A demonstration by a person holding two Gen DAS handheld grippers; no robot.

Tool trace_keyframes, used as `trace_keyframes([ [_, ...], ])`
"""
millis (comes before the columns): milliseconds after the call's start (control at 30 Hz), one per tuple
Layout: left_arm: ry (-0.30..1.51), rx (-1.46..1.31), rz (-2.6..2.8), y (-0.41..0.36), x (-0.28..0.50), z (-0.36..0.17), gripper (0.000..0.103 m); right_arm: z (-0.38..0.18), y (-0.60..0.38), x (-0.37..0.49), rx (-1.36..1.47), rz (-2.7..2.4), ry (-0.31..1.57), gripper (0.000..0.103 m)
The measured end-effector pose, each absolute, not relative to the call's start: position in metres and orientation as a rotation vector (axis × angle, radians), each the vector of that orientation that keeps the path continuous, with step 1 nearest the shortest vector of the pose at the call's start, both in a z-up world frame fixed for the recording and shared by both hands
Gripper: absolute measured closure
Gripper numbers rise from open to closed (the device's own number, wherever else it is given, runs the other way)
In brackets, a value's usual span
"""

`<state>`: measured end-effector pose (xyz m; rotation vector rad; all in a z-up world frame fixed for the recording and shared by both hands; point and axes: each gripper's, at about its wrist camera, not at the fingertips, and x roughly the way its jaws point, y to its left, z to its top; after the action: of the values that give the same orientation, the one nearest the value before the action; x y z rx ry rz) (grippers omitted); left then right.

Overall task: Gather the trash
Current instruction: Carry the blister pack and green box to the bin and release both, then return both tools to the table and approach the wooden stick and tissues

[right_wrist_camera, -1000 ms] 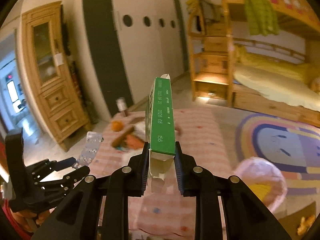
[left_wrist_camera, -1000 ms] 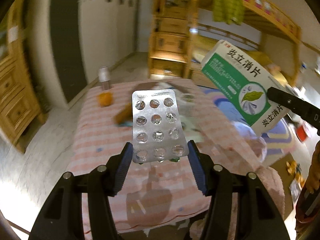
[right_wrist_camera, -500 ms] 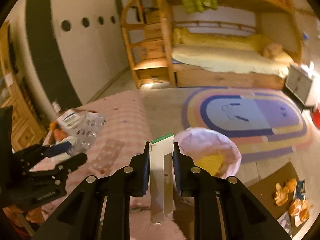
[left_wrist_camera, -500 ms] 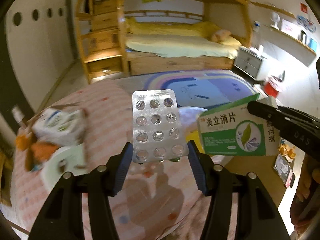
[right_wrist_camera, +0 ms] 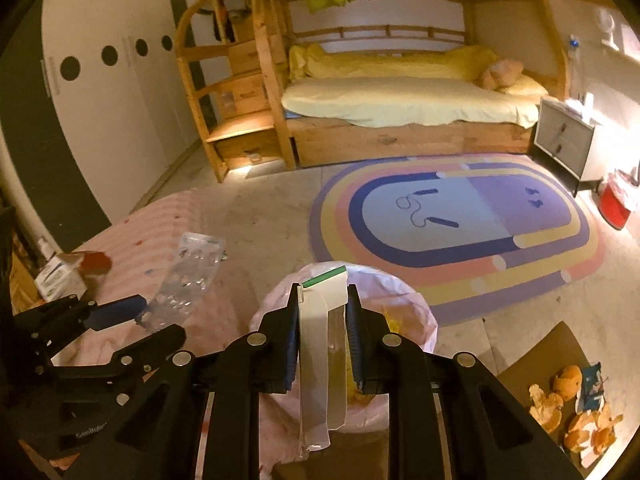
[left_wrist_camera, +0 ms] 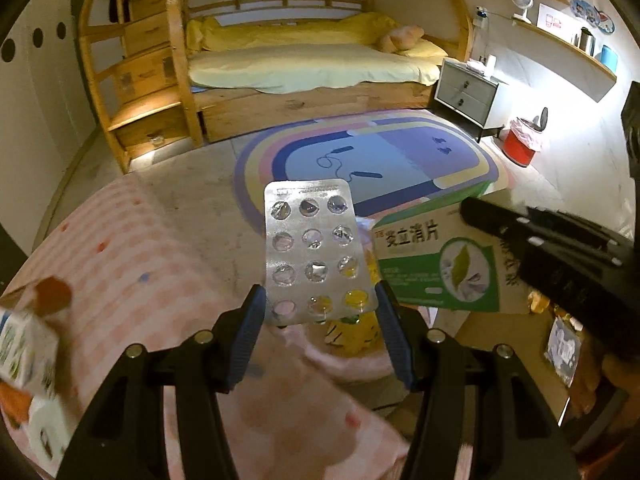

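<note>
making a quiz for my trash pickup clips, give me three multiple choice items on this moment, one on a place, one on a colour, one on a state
1. Where is the bin with the pink liner?
A. on the bed
B. on the floor beside the pink-clothed table, below the right gripper
C. on the rug

2. What colour is the medicine box mostly?
A. green and white
B. blue
C. black

3. What is the left gripper doing?
A. hanging empty
B. gripping a bottle
C. gripping a blister pack

Answers:
1 B, the right gripper hangs over its liner.
2 A, its face shows green and white.
3 C, the blister pack sits between its blue pads.
</note>
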<state>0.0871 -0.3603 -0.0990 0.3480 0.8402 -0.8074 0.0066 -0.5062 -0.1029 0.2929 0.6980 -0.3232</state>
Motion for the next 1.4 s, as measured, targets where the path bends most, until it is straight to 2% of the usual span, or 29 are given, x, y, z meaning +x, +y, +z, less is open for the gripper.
trace_keyframes([
  [67,0.856,0.347,-0.832,-0.371,0.095,-0.103,0.048,-0.109,-0.518,0.019,0.317,-0.329,0.710,0.076],
  [100,0.865,0.349,-0.839,-0.374,0.097,-0.105,0.047,-0.112,-0.524,0.022,0.338,-0.328,0.715,0.062],
  [133,0.874,0.354,-0.833,-0.378,0.101,-0.108,0.037,-0.112,-0.528,0.023,0.353,-0.328,0.707,0.056],
  [167,0.872,0.354,-0.823,-0.378,0.103,-0.108,0.032,-0.111,-0.532,0.021,0.363,-0.336,0.694,0.053],
  [200,0.864,0.344,-0.811,-0.375,0.105,-0.108,0.030,-0.109,-0.534,0.019,0.364,-0.344,0.687,0.053],
  [667,0.812,0.283,-0.637,-0.286,0.085,-0.071,0.030,-0.076,-0.477,-0.029,0.356,-0.250,0.673,0.053],
  [867,0.772,0.261,-0.563,-0.217,0.055,-0.054,0.030,-0.059,-0.416,-0.042,0.280,-0.153,0.675,0.053],
  [1100,0.820,0.193,-0.409,-0.122,0.038,-0.060,0.029,-0.061,-0.336,-0.029,0.187,0.017,0.726,0.053],
  [1400,0.834,0.091,-0.182,-0.023,0.034,-0.063,0.023,-0.061,-0.267,-0.006,0.096,0.180,0.742,0.053],
])
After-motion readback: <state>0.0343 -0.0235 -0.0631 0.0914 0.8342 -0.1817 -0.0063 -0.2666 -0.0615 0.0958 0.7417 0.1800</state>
